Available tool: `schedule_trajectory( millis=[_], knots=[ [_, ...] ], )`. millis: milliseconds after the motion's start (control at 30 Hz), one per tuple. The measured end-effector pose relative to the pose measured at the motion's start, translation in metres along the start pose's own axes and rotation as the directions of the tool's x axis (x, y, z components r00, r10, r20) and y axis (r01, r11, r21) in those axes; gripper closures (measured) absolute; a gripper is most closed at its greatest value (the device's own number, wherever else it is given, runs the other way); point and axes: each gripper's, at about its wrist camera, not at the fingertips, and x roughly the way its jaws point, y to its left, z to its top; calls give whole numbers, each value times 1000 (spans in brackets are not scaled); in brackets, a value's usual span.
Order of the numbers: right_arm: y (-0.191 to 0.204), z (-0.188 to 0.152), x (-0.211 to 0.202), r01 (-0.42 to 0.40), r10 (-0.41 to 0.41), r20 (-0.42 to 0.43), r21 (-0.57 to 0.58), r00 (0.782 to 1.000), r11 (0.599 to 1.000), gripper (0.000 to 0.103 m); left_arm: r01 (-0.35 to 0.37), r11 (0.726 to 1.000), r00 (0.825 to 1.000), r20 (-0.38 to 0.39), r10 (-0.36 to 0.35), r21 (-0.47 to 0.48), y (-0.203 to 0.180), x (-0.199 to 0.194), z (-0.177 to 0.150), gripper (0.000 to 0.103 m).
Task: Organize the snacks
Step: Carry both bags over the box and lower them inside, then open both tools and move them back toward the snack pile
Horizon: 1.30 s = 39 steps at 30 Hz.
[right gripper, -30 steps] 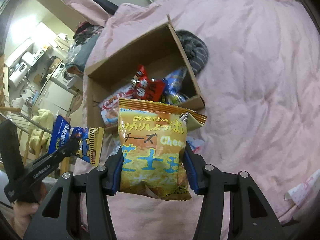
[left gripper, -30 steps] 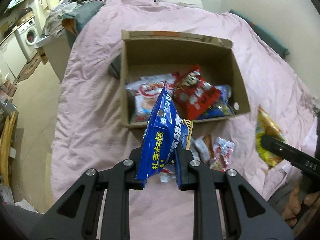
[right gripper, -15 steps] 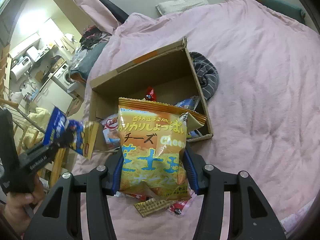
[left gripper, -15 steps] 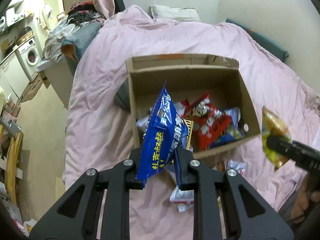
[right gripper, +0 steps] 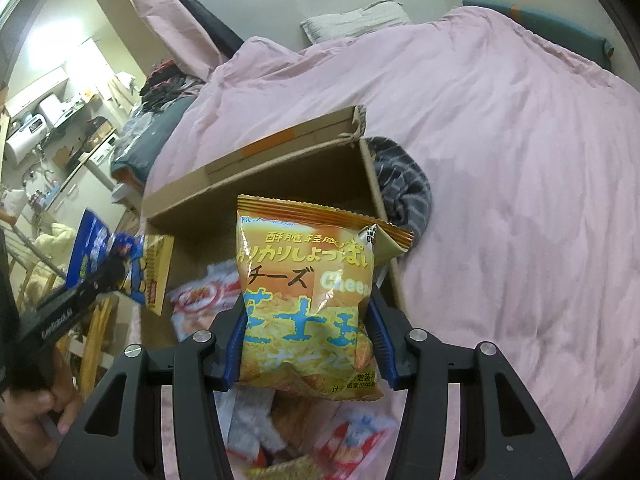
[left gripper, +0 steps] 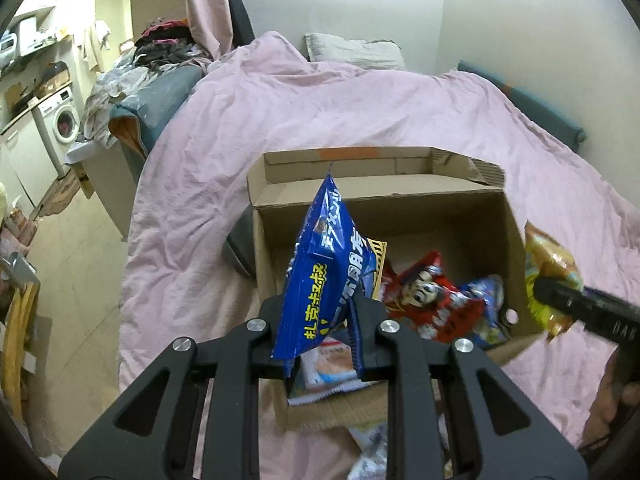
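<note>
**2 snack bags held over an open box on a pink bed**

A bed (left gripper: 360, 112) under a rumpled pink cover fills the room, and an open cardboard box (left gripper: 400, 200) sits on it. A washing machine (left gripper: 62, 124) stands far off at the left edge of the left wrist view.

The left hand-held gripper (left gripper: 320, 354) is clamped on the lower edge of a blue snack bag (left gripper: 324, 276), which stands upright above the near left part of the box. This view looks into the box: a red snack bag (left gripper: 432, 300) lies on the bottom with a blue packet just beside it. At the right edge, the right hand-held gripper shows only as a dark bar against a yellow bag.

The right wrist view shows that grip clearly: the right hand-held gripper (right gripper: 306, 346) squeezes a yellow cheese snack bag (right gripper: 308, 300) between its blue pads (right gripper: 232, 344), the bag upright in front of the box's near right corner. Only here can a striped grey cloth (right gripper: 404, 184) be seen, lying against the box's right wall, along with loose packets (right gripper: 352, 440) on the bed below the gripper. A hand (right gripper: 36, 404) holds the left tool at the lower left.
</note>
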Motion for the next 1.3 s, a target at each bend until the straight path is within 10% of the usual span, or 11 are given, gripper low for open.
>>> schedule_trajectory(
  millis=[867,967,1100,1300],
  knots=[
    [5,10,52,-9,4,-78,-53,997,999,47,103,991,972,-205,-119,-88,2,49,-16,82],
    [6,11,50,-13,10,-67,-49,998,999,46,121,988,964,-226,-140,-98,0,49,-17,68],
    [7,11,41,-26,26,-12,-46,1000,999,10,134,987,969,-196,-149,-86,-4,41,-16,39],
    [13,14,37,-23,23,5,-78,1000,997,10,52,998,990,-126,-58,-44,-3,31,-12,26]
  ],
)
